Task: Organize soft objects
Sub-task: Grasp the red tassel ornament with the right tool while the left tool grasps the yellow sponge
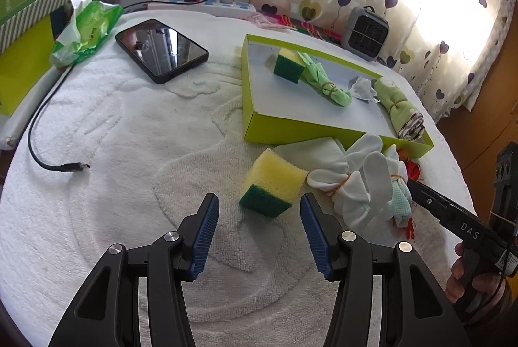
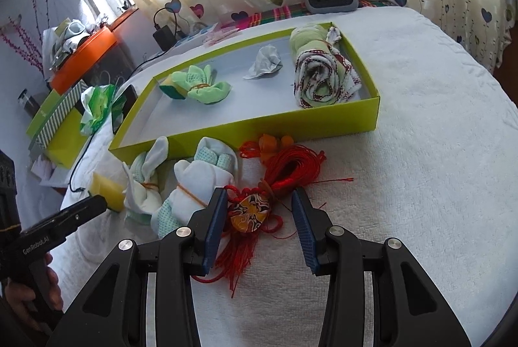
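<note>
- Sponge of yellow foam with a green scouring base [image 1: 273, 183] lies on the white terry towel [image 1: 129, 152], at twelve o'clock from the left gripper [image 1: 259, 233], whose blue pads stand apart, holding nothing.
- Right gripper [image 2: 259, 224] is open too; the red tasselled cord ornament with a round painted disc [image 2: 251, 211] lies between its jaws, unpressed.
- White socks tied in bundles with rubber bands [image 1: 349, 185] sit at three o'clock from the sponge.
- Lime-green shallow cardboard box [image 1: 310, 128] lies beyond, holding another sponge, green socks, a rolled cloth.

Rough terry towel [image 1: 129, 152], porous sponge [image 1: 275, 182]
</note>
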Tool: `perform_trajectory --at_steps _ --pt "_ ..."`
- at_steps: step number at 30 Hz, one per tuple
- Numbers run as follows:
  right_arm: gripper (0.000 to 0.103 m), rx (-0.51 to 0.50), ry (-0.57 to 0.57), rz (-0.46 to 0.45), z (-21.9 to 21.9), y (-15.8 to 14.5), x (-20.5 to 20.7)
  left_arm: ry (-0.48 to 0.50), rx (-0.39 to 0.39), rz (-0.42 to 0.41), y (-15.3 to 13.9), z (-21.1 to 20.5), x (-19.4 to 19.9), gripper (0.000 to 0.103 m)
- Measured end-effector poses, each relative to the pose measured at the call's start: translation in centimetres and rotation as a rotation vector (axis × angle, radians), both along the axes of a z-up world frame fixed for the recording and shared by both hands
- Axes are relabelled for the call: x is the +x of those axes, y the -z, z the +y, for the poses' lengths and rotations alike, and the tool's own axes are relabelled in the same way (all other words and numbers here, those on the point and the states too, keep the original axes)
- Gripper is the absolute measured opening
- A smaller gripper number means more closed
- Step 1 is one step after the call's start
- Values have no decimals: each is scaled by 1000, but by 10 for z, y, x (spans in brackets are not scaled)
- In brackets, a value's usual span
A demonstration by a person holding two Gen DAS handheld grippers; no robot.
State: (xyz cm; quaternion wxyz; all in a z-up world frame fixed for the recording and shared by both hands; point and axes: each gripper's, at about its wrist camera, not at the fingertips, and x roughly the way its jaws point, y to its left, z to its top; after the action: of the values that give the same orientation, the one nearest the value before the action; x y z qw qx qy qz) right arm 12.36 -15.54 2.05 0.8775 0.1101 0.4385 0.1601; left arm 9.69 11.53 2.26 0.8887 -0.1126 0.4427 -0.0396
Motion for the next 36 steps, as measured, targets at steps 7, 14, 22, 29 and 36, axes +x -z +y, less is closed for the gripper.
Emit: perform_trajectory --at_steps 7,14,22,29,36 --pt "36 -60 -22 -14 4 0 -1 -5 4 -4 -1 -1 4 52" --pt "26 -87 -42 -27 4 -3 -6 -7 3 9 2 1 9 52" --pt "26 -128 -8 -53 -5 -9 -12 11 12 19 7 -5 13 52" --pt "26 -126 36 -59 -20 -12 -13 7 25 16 9 -6 17 52" --pt "26 -139 65 -71 -30 -15 -16 -3 31 9 10 -5 20 52"
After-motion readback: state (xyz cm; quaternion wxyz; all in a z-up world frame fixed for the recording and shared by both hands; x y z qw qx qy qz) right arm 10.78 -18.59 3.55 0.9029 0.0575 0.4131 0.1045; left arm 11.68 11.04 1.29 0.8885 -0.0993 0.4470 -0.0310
